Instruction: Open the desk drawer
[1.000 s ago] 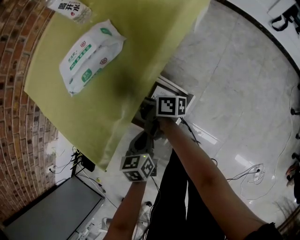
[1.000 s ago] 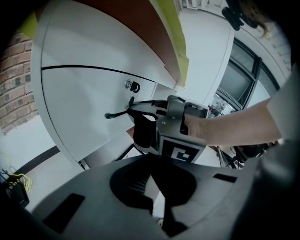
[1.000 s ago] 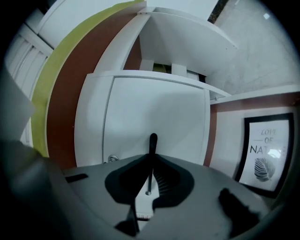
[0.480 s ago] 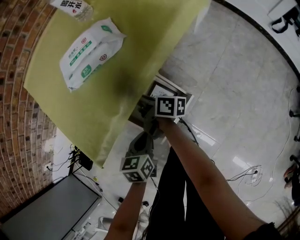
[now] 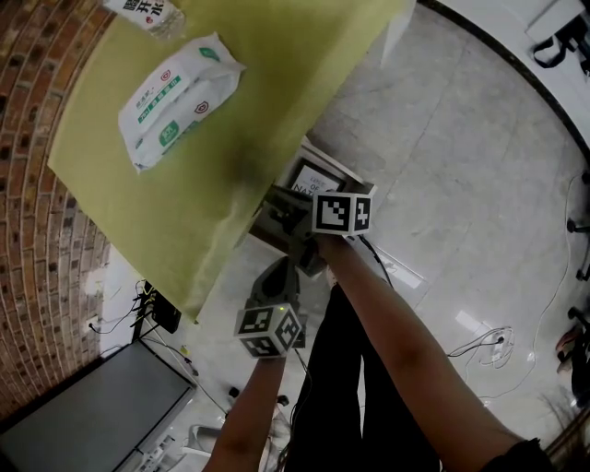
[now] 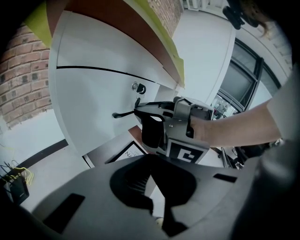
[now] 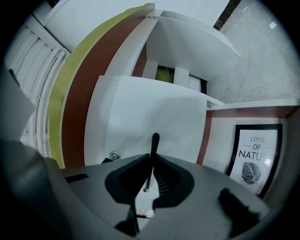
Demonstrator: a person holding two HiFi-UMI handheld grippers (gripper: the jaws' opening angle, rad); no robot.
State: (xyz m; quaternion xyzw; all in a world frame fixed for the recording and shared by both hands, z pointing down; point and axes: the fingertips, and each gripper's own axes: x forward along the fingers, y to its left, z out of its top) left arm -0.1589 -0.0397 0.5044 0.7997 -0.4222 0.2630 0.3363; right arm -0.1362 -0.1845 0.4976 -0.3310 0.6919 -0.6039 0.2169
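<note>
Our right gripper (image 7: 151,161) has pulled the drawer (image 7: 150,112) by its handle (image 7: 154,140) slightly farther out from under the desk (image 5: 230,111).

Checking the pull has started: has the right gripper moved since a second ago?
Yes, slightly: the right gripper, shut on the handle, drew away from the edge of the desk top.

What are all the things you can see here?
Desk: one, yellow-green top, beside brick wall.
Wipes pack: one, white and green, on desk.
Bottle: one, clear, desk's far edge.
Drawer: one, white, under desk top.
Handle: one, black, on drawer.
Framed picture: one, black-framed, below drawer.
Screen: one, dark, beside brick wall.
Right gripper: one, grey, shut on handle.
Left gripper: one, grey, shut, empty, near drawer.
</note>
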